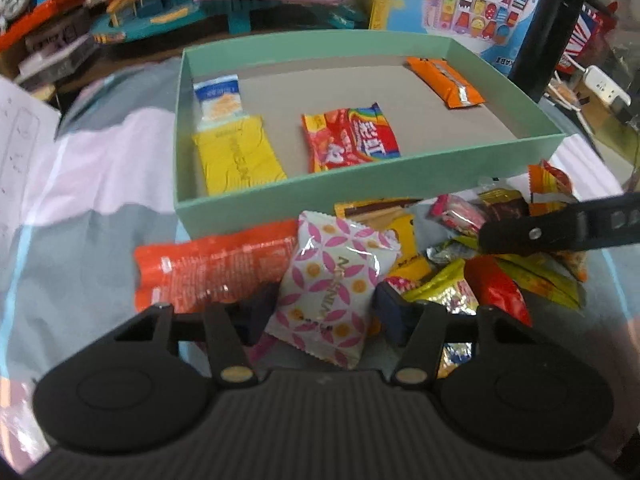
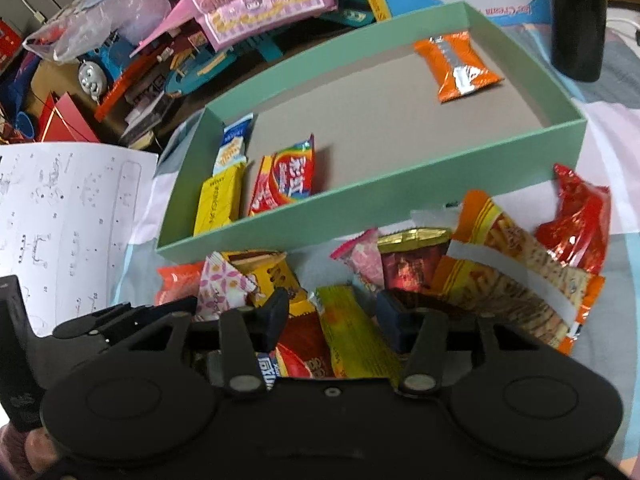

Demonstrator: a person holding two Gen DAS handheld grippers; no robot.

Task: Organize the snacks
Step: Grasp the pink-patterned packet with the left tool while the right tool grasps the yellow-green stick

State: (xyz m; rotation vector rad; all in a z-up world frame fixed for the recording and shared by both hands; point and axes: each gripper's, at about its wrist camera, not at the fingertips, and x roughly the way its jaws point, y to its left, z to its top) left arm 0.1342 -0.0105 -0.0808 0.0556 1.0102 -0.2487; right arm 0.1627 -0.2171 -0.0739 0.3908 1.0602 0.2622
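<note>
Green box (image 1: 304, 196): sitting open behind the loose snacks, holding a yellow packet (image 1: 236, 154), a rainbow candy bag (image 1: 352, 136), a blue-white packet (image 1: 218, 98) and an orange packet (image 1: 446, 82)
Snack pile (image 2: 460, 268): lying on the cloth just in front of the box
Left gripper (image 1: 324, 304): fingers pressing on both sides of a pink-flowered white packet (image 1: 332, 276)
Right gripper (image 2: 332, 316): fingers standing either side of a yellow-green packet (image 2: 356, 332) and a red packet (image 2: 300, 344); grip cannot be told
</note>
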